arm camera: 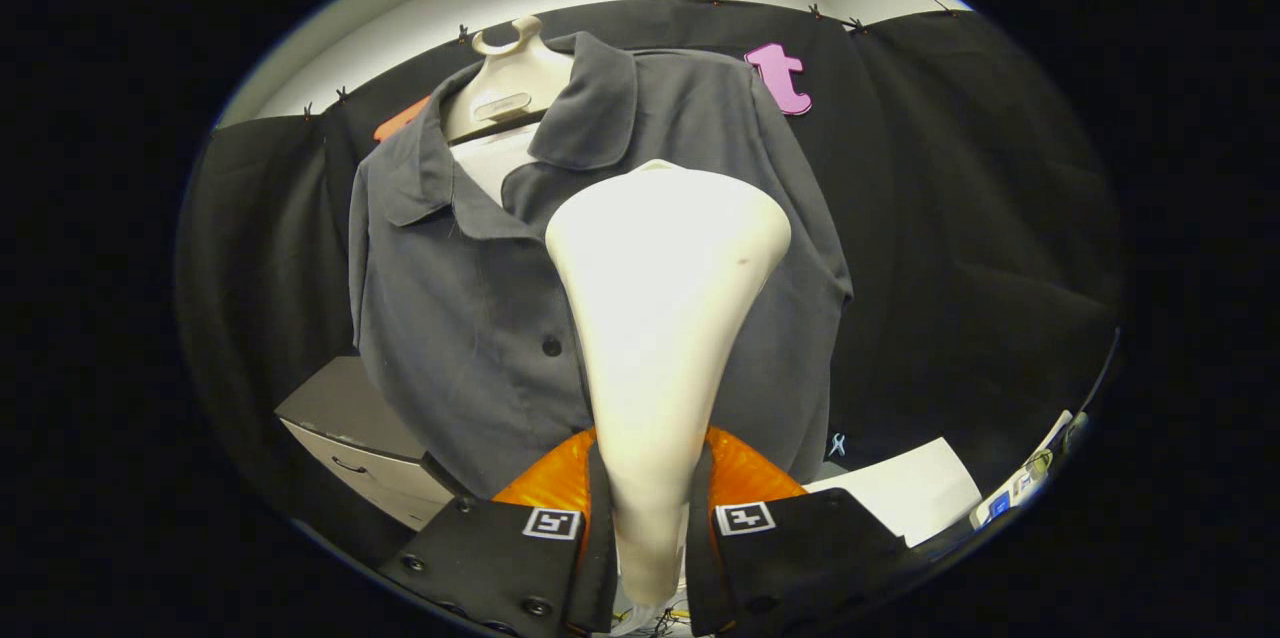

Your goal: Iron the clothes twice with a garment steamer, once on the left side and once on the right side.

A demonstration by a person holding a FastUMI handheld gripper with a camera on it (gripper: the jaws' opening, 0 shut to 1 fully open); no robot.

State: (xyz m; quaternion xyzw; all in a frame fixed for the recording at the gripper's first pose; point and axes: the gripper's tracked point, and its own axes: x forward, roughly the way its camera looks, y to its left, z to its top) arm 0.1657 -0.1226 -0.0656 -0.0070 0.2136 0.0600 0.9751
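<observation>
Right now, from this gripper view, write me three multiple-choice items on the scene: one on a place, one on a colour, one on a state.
1. Where is the steamer?
A. Between the gripper fingers, its head in front of the shirt
B. Lying on the drawer unit
C. Hanging on the hanger

2. What colour is the shirt?
A. White
B. Dark grey
C. Red

3. How is the shirt's collar?
A. Buttoned shut
B. Open at the neck
C. Torn off

Key: 1 A, both fingers press the steamer's handle; 2 B, the cloth is dark grey throughout; 3 B, the collar flaps spread apart over the hanger.
</observation>
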